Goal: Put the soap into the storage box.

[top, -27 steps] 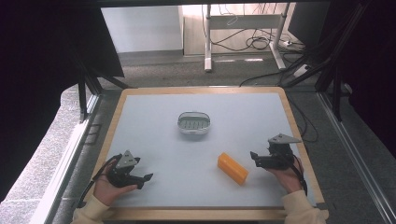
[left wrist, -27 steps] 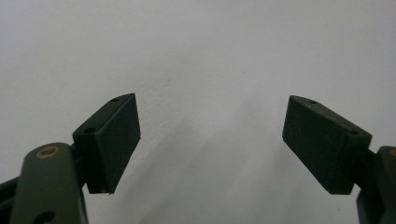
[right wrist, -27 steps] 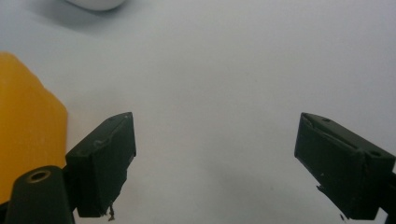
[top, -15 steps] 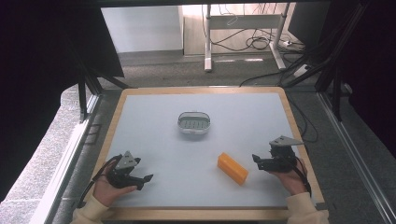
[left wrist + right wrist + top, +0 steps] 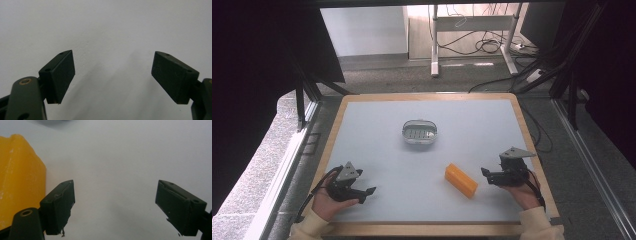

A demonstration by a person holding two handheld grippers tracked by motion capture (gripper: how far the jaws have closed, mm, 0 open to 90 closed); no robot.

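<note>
1. Nearest the person, the left gripper (image 5: 364, 192) rests low on the counter (image 5: 377, 150), jaws spread with nothing between them, well to the left of the yellow block (image 5: 461, 180).
2. The right gripper (image 5: 486, 174), jaws likewise released and empty, sits just right of the yellow block; in the right gripper view the block is cut off at the left edge.
3. Beyond the yellow block stands a small metal basket (image 5: 419, 132); its contents are too small to tell.
4. No legible writing.
</note>
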